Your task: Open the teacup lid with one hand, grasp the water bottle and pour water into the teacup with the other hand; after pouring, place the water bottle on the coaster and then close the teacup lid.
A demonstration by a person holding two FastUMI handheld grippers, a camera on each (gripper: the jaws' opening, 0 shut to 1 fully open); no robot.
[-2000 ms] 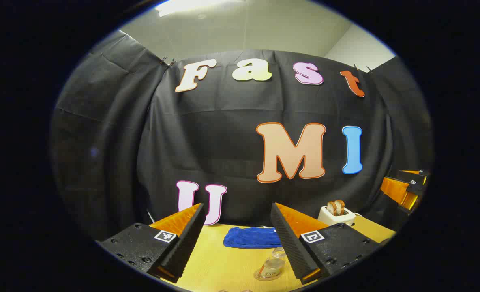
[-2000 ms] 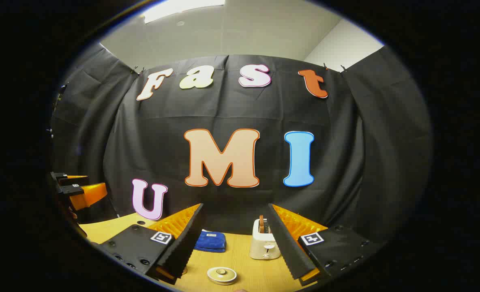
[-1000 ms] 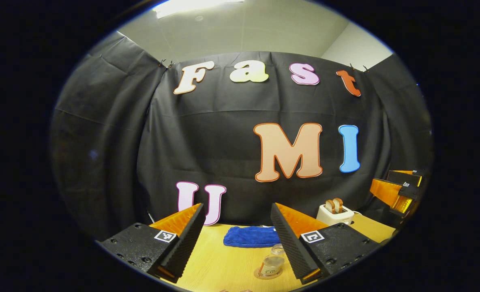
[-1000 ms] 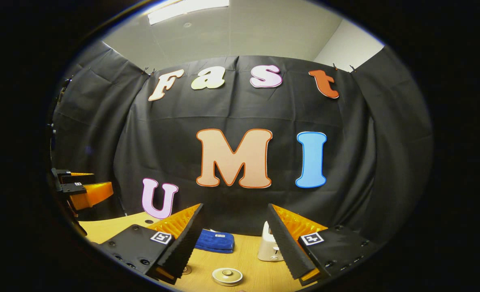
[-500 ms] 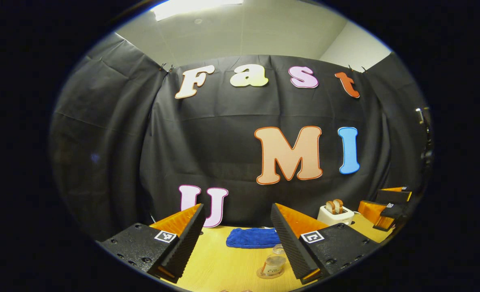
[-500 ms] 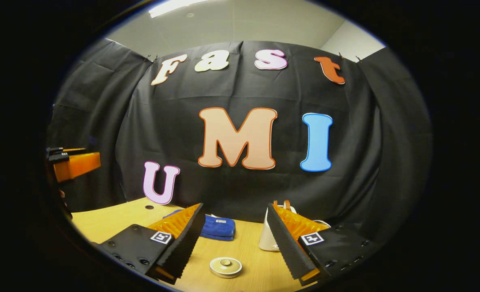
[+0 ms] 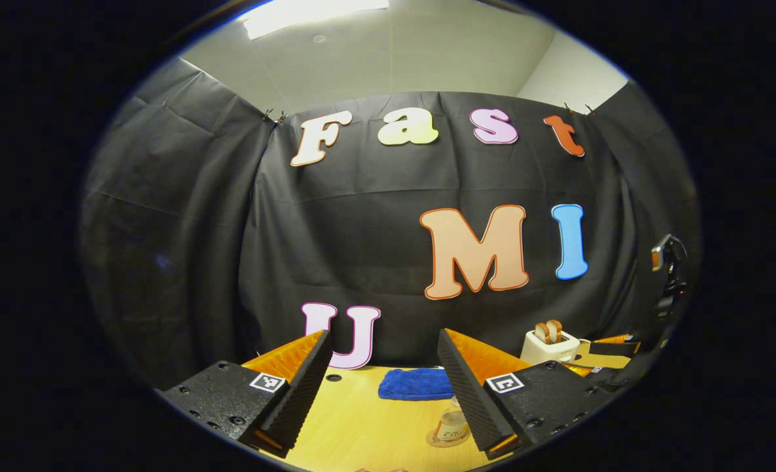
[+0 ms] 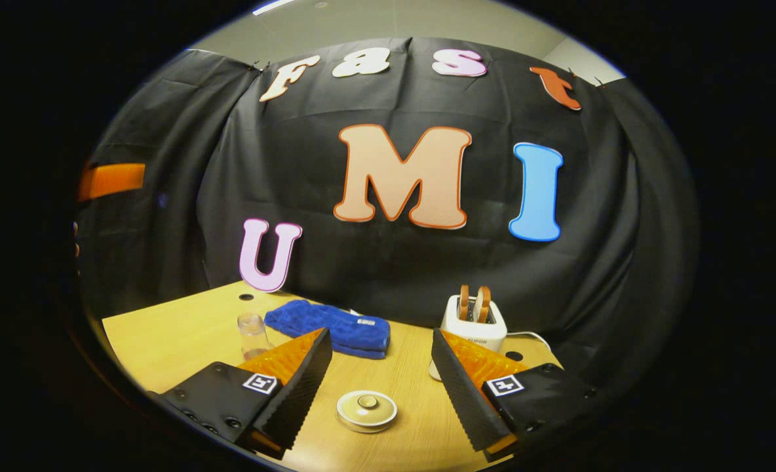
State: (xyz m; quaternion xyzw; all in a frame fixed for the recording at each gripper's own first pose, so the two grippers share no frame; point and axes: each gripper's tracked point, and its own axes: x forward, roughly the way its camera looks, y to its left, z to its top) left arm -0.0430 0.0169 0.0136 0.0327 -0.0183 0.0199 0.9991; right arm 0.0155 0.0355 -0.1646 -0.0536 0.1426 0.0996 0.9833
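The right gripper (image 8: pixel 378 357) hangs over the table (image 8: pixel 165 341) with its fingers spread wide and empty; the lidded teacup (image 8: pixel 366 410) sits on the wood just below the gap; the water bottle (image 8: pixel 252 334) stands to the left, near a blue cloth (image 8: pixel 335 331); a toaster (image 8: pixel 473 321) stands behind. The left gripper (image 7: pixel 383 357) is likewise released, holding nothing; the bottle (image 7: pixel 452 426) rests on a coaster (image 7: pixel 442 442) beside its right finger.

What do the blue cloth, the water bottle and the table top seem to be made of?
Blue cloth: soft terry-like fabric, matte, folded and rumpled. Water bottle: clear plastic, probably; the table shows through it. Table: pale wood or wood-look laminate; fine grain lines, low sheen.
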